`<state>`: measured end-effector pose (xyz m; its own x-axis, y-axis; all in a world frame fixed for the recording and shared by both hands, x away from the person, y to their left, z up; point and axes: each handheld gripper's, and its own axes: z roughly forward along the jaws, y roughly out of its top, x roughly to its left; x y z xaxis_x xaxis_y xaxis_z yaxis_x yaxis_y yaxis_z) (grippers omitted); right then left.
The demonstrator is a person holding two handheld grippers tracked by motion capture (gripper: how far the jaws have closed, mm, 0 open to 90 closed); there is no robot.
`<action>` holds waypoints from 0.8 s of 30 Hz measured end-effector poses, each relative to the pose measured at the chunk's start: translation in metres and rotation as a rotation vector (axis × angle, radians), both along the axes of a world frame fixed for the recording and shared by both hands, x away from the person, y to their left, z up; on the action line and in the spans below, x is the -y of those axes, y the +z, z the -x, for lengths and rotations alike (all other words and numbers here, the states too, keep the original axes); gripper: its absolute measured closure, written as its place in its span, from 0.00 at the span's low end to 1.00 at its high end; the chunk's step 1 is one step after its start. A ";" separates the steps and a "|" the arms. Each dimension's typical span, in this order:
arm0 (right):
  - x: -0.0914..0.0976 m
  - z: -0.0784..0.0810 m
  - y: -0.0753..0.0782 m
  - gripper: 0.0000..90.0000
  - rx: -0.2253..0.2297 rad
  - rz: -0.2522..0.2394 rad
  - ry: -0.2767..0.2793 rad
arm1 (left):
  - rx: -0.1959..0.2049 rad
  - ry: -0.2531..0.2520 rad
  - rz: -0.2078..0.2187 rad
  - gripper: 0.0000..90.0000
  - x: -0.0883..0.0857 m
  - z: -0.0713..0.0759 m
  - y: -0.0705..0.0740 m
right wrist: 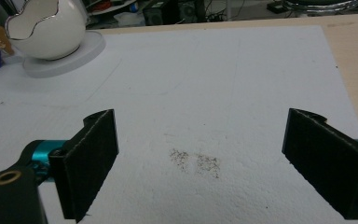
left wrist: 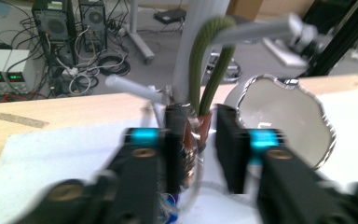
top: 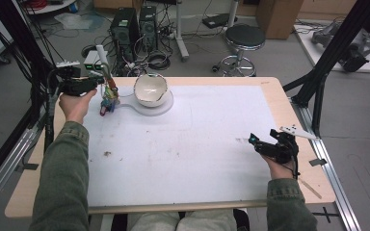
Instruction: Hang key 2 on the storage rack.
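A glossy white egg-shaped bowl (top: 150, 89) with a wavy, silver-edged rim sits on a round white base at the far left of the desk (top: 270, 91), whose pale wooden top carries a matte, grainy white sheet (top: 192, 144). Just left of the bowl hangs a bunch of keys (top: 108, 100) with coloured tags on a looped green cord (left wrist: 209, 60). The left tongs (left wrist: 200, 140) stand partly apart around the bunch, the left pad touching it, the right pad clear. The right tongs (right wrist: 200, 158) gape wide over bare sheet, well apart from the keys.
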<state>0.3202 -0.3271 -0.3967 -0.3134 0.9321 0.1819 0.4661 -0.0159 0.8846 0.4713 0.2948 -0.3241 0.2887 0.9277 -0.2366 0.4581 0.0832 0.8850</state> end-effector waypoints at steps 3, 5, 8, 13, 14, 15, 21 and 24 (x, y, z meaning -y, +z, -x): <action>0.000 0.000 0.000 0.11 0.002 -0.002 -0.003 | -0.025 0.023 0.010 0.44 -0.001 0.000 0.000; 0.000 0.000 0.000 0.11 -0.002 -0.005 -0.003 | -0.018 0.037 0.008 0.33 -0.002 0.003 0.000; 0.001 0.000 0.000 0.11 -0.001 -0.004 -0.005 | 0.012 0.061 0.050 0.23 -0.007 0.009 -0.004; 0.002 0.000 -0.001 0.11 -0.003 -0.002 -0.005 | 0.020 0.083 0.062 0.09 -0.014 0.017 -0.013; 0.001 0.000 -0.001 0.11 -0.006 -0.005 -0.005 | 0.024 0.083 0.067 0.07 -0.015 0.019 -0.014; 0.001 0.000 -0.001 0.11 -0.007 -0.005 -0.006 | 0.025 0.084 0.073 0.07 -0.016 0.020 -0.015; 0.001 0.000 -0.002 0.11 -0.008 -0.003 -0.010 | 0.026 0.066 0.082 0.07 -0.018 0.028 -0.019; 0.001 0.000 -0.002 0.11 -0.008 -0.005 -0.015 | 0.029 0.054 0.077 0.07 -0.016 0.032 -0.020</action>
<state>0.3203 -0.3286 -0.3990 -0.2979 0.9356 0.1894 0.4729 -0.0277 0.8807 0.4388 0.3108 -0.3442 0.2466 0.9216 -0.2998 0.4256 0.1749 0.8878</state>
